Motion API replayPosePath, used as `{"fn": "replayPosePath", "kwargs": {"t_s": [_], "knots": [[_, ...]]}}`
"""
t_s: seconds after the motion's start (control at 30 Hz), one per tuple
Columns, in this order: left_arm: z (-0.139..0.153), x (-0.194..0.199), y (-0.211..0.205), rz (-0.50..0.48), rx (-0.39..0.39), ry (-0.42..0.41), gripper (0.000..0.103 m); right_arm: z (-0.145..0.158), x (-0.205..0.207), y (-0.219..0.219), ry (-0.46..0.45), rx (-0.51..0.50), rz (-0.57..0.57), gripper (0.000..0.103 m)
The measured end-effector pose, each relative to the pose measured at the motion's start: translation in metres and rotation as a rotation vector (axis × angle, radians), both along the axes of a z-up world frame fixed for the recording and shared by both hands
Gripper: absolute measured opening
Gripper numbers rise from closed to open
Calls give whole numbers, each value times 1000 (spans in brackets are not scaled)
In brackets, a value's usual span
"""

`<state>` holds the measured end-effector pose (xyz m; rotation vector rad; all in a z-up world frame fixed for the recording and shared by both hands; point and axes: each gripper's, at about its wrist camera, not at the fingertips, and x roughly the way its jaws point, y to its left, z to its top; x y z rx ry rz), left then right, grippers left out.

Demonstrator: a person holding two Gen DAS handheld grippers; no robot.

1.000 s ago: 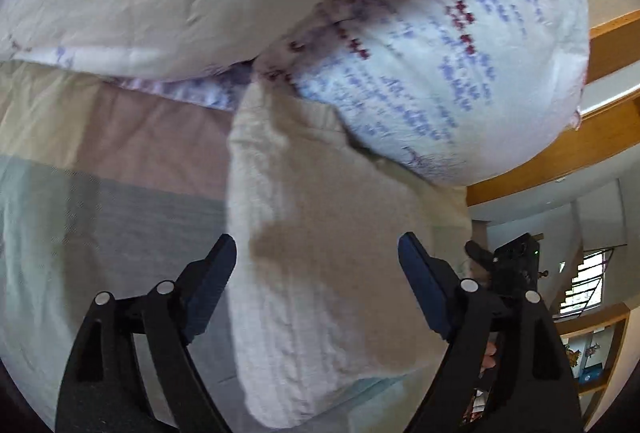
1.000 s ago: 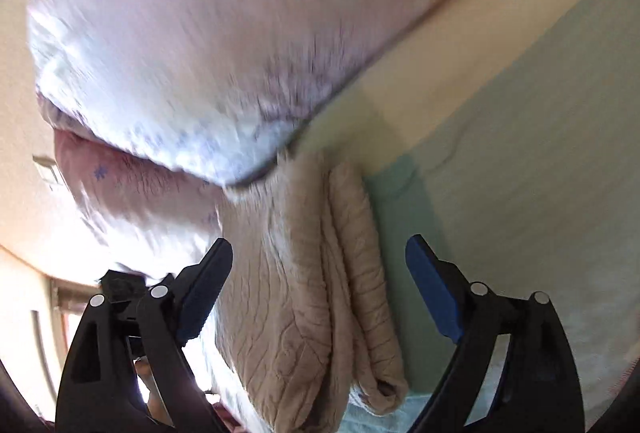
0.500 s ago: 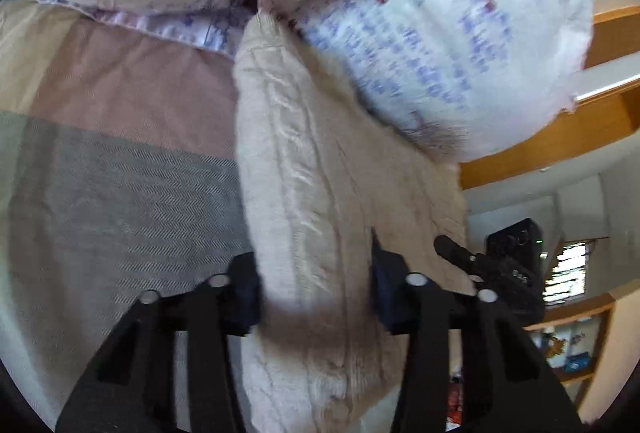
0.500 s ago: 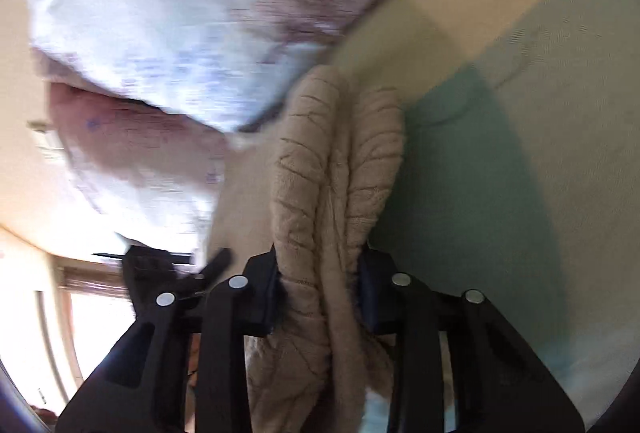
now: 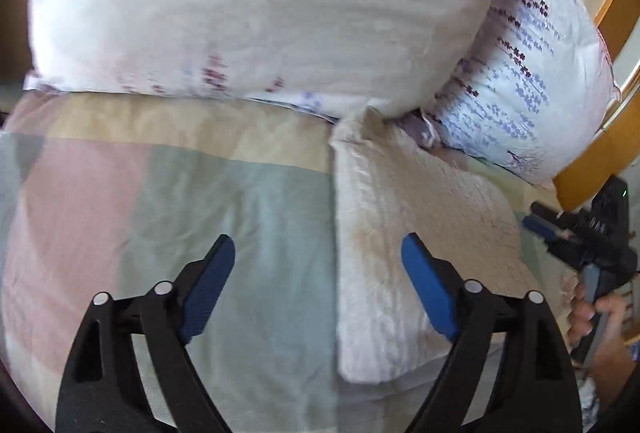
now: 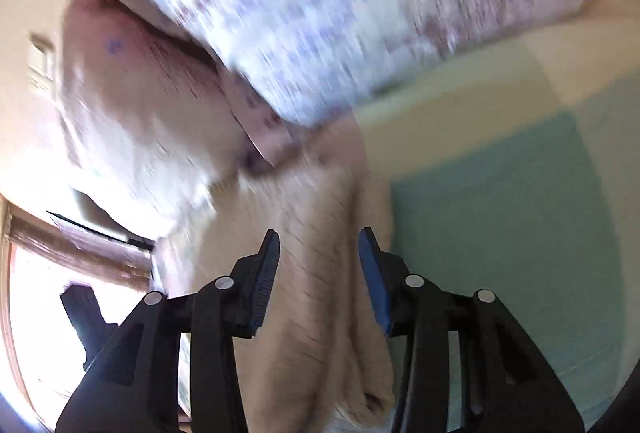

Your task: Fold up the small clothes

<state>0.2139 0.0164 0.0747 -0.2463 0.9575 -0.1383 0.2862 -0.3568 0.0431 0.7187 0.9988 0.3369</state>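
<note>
left gripper [image 5: 318,281] jaws wide apart, holding nothing | right gripper [image 6: 318,275] jaws part-spread astride garment [image 6: 320,273], grip unclear | garment [image 5: 416,233] folded on bedsheet [image 5: 160,193] below pillows [image 5: 260,5] | advice: release fully, lift straight off so folds stay stacked

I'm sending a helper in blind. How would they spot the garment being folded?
On the pastel patchwork bedspread, look below the two pillows. The cream knitted garment lies folded there, its top corner touching them; only it is ribbed and plain beige.
</note>
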Motion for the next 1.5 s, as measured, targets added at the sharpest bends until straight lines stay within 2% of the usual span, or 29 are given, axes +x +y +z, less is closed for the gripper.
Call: {"fn": "replayPosePath", "kwargs": {"t_s": [0.07, 0.1, 0.13, 0.2, 0.3, 0.37, 0.4, 0.47, 0.5, 0.53, 0.57, 0.63, 0.67, 0.73, 0.77, 0.83, 0.87, 0.9, 0.97, 1.0, 1.03, 1.07, 1.1, 1.13, 1.23, 1.3, 1.43, 1.5], "knots": [[2, -12, -1, 17, 36, 1, 88, -5, 15, 11, 58, -7, 43, 43], [1, -21, -2, 21, 52, 6, 91, -13, 16, 14, 94, -45, 66, 36], [-1, -28, -3, 25, 64, 13, 92, -23, 24, 26, 135, -105, 91, 9], [-7, -41, -13, 41, 99, 25, 96, -28, 30, 29, 132, -151, 59, 8], [-10, -63, -18, 83, 157, 1, 101, -35, 49, 14, 188, -109, -83, 8], [-12, -72, -21, 78, 166, 0, 101, -37, 57, 15, 217, -133, -79, 8], [-15, -77, -23, 76, 174, 5, 101, -29, 58, 22, 200, -170, -53, 9], [-18, -84, -24, 83, 199, 5, 101, -4, 49, 35, 121, -220, -24, 16], [-21, -88, -25, 90, 221, 7, 101, 6, 41, 35, 74, -241, -30, 30], [-23, -92, -25, 95, 241, 8, 101, 18, 28, 37, 21, -244, -32, 52], [-26, -95, -25, 97, 259, 11, 101, 31, 10, 39, -38, -220, -21, 59], [-31, -99, -27, 84, 294, 23, 101, 45, -15, 40, -93, -128, 48, 60], [-34, -101, -28, 74, 307, 29, 101, 45, -30, 46, -100, -76, 103, 60], [-36, -104, -30, 61, 318, 38, 101, 35, -51, 58, -74, -55, 174, 60], [-36, -106, -32, 51, 304, 36, 101, 22, -56, 67, -35, -92, 194, 60], [-37, -108, -33, 30, 268, 31, 101, -11, -49, 84, 63, -233, 170, 57], [-38, -108, -34, 24, 254, 32, 101, -26, -46, 84, 52, -232, 153, 57], [-42, -106, -37, 17, 244, 40, 101, -24, -49, 83, 1, -244, 130, 56], [-46, -105, -40, 2, 222, 43, 101, -16, -54, 95, -12, -318, 109, 57], [-48, -104, -41, -2, 208, 38, 101, -10, -63, 106, -54, -352, 95, 61], [-50, -104, -42, -3, 191, 29, 101, 0, -81, 111, -127, -405, 71, 73], [-52, -104, -44, -1, 174, 20, 101, 1, -95, 117, -175, -438, 49, 80], [-55, -103, -47, 2, 159, 12, 101, 0, -108, 120, -211, -469, 25, 85], [-59, -102, -50, 2, 155, 9, 101, -5, -126, 124, -227, -506, 7, 85], [-69, -98, -62, -20, 192, 17, 101, -27, -150, 104, -151, -562, 7, 85], [-71, -97, -69, -38, 232, 3, 101, -46, -155, 96, -88, -552, 6, 85], [-77, -96, -80, -79, 293, -7, 101, -46, -161, 96, -84, -620, 2, 87], [-79, -98, -83, -83, 311, -27, 101, -44, -166, 95, -76, -664, 10, 91]]}}
